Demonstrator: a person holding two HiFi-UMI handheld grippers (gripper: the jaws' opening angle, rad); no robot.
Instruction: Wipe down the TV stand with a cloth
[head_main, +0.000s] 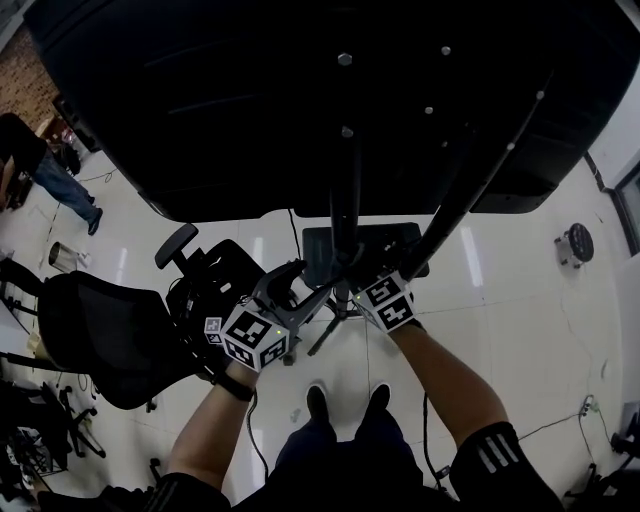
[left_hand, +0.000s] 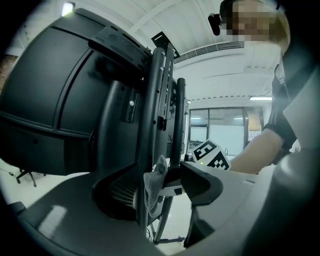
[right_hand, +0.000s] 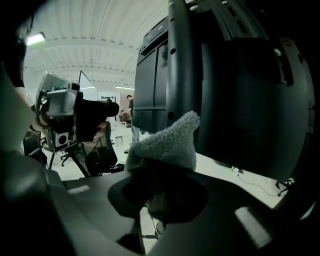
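1. The TV (head_main: 330, 100) fills the top of the head view with its black back towards us, well above both grippers.
2. The stand's upright (head_main: 345, 200) runs from the TV down towards the floor. Its long axis is vertical, so we judge the next wipe has to travel up or down along it.
3. The left gripper (left_hand: 160, 192) has its jaws apart and astride that upright. The post stands close to one jaw, though we cannot tell whether they touch.
4. The right gripper (right_hand: 165, 185) is clenched on the cloth and sits just beside the left one, to the upright's right.
5. The cloth (right_hand: 167, 142) pokes out beyond the right jaws as a grey tuft. It is right at the upright, touching or nearly so. We judge the right hand is the one placed to wipe.
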